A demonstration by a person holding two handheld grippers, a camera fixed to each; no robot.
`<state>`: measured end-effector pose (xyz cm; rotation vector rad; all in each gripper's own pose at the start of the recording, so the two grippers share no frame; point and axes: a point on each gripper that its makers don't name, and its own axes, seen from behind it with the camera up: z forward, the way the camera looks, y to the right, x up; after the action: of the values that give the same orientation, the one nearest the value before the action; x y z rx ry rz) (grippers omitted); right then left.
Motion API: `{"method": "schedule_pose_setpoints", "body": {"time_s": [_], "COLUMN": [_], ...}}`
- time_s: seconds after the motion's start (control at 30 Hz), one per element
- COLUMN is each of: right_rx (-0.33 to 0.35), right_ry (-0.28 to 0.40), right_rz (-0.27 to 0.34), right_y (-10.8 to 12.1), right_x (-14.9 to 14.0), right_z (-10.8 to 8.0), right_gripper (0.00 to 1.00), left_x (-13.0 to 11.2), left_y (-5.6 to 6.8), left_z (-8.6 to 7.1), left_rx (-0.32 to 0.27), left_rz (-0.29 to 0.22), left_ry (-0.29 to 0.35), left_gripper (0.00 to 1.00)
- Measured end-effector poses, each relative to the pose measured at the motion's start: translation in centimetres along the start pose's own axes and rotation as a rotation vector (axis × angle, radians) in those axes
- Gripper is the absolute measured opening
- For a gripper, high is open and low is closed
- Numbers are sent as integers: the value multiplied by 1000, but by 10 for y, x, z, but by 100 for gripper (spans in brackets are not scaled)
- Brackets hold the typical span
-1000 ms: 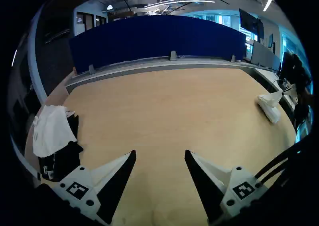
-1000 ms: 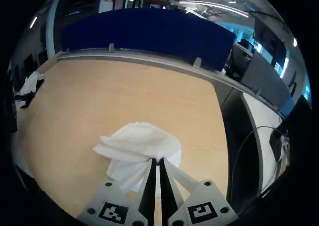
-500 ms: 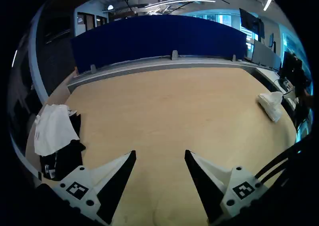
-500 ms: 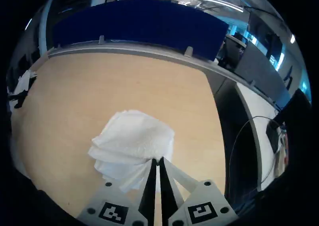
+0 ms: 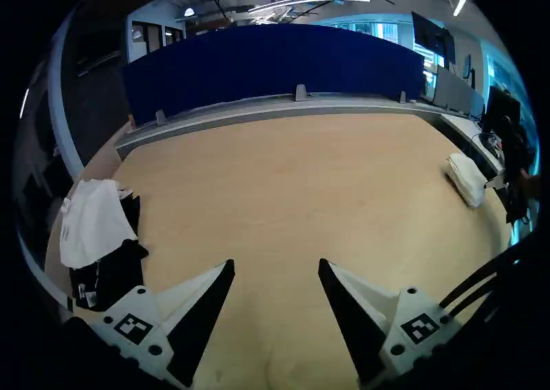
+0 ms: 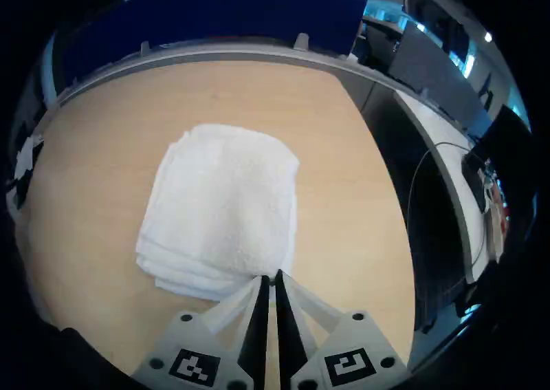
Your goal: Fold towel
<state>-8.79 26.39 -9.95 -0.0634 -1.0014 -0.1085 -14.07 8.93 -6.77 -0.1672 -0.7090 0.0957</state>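
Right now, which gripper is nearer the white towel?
Right. The right gripper sits at the towel's near edge, fingers shut on it. The left gripper hangs open over bare table, with the towel far off toward its right, near the table edge.

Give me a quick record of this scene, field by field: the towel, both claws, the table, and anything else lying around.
towel: white, folded, lying flat
right claw: shut on the towel's near edge
left claw: open, empty, above bare wood, far from the towel
table: light wood, towel toward one end
divider: blue, along the table's back edge
cloth pile: white and black, at the opposite end from the towel
fold state: looks done, towel not yet released
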Motion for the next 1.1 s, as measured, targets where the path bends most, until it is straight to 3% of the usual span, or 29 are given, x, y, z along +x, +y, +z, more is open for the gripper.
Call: {"method": "schedule_pose_setpoints", "body": {"time_s": [0.17,0.53,0.83,0.97,1.1], "right_rx": [-9,-39,-57,-66,-67], "right_ry": [-19,-8,4,9,22], "right_rz": [14,25,37,31,29], "right_y": [0,6,8,9,9], "right_x": [-7,2,8,8,8], "right_z": [6,5,5,2,-3], "right_gripper": [6,16,18,30,54], "left_x": [3,2,2,3,3], "left_y": [2,0,-2,-4,-5], "left_z": [0,0,-2,-3,-4], "left_rx": [-3,-1,0,0,-1], "left_rz": [2,-1,4,1,0], "left_ry": [4,3,6,9,9], "left_gripper": [90,90,90,90,90]}}
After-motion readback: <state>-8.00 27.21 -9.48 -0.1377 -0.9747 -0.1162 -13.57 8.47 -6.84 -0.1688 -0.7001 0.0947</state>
